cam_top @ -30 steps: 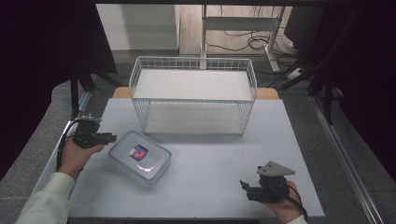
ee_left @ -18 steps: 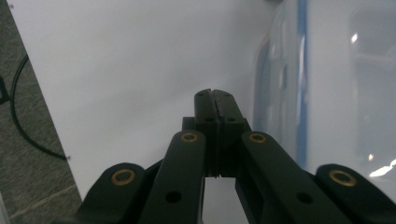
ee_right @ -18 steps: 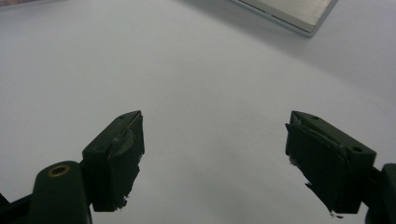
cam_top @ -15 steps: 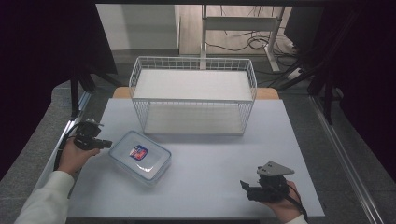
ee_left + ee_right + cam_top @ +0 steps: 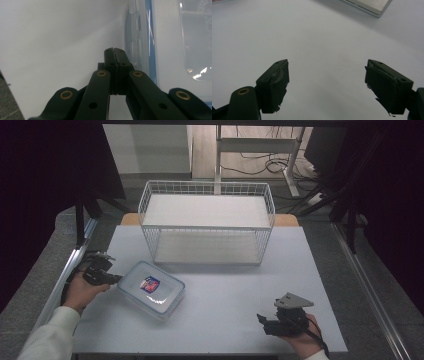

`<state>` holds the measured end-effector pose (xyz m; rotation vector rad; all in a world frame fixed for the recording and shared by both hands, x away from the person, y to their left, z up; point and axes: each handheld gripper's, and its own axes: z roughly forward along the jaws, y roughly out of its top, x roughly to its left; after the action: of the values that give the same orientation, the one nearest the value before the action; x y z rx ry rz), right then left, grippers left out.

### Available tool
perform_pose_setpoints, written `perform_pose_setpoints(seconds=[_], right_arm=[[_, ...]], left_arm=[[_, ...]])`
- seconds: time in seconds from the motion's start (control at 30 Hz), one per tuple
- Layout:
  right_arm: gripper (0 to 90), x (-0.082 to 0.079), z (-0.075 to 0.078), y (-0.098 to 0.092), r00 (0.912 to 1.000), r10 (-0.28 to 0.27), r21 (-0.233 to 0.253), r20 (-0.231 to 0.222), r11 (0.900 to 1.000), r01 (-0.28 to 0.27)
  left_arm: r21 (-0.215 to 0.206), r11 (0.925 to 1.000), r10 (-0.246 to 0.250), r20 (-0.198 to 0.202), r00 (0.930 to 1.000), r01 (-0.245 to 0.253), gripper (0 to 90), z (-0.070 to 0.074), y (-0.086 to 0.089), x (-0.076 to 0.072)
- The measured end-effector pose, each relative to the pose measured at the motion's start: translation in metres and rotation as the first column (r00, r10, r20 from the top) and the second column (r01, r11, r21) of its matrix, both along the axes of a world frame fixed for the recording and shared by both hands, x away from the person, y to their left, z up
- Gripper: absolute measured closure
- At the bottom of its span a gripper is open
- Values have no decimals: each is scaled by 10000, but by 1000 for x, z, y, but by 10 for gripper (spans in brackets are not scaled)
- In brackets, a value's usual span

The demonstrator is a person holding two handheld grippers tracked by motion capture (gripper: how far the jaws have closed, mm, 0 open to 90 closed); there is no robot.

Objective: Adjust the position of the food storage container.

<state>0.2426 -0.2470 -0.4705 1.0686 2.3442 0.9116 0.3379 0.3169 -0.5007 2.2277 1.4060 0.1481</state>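
A clear box (image 5: 151, 289) with a blue-rimmed lid and a small label lies flat on the white table (image 5: 225, 285), at about eight o'clock from the table's middle. The left gripper (image 5: 111, 278) sits at nine o'clock of the box, its tips just beside the box's short edge; in the left gripper view its jaws are pressed together with nothing between them, and the lid's rim (image 5: 147, 37) runs along at their two o'clock. The right gripper (image 5: 263, 322) rests near the table's front edge at five o'clock, well apart from the box, its jaws spread wide over bare table. A white wire basket (image 5: 207, 187) stands at twelve o'clock, behind the box.
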Motion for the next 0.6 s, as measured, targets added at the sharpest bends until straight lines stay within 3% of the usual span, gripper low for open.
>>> perform_pose_setpoints(seconds=[0.27, 0.43, 0.6], right_arm=[[197, 0, 0, 1, 10000, -9, -13, -6, 10000, 9], [197, 0, 0, 1, 10000, -30, 4, -5, 10000, 30], [197, 0, 0, 1, 10000, 11, -26, -2, 10000, -11]], left_arm=[[-291, 9981, -551, -223, 9982, 544, 897, 0, -29, -9], [-645, 9918, -1123, -230, 9934, 1107, 897, -1, -60, -16], [-770, 9883, -1341, -276, 9906, 1317, 897, 0, -76, -19]])
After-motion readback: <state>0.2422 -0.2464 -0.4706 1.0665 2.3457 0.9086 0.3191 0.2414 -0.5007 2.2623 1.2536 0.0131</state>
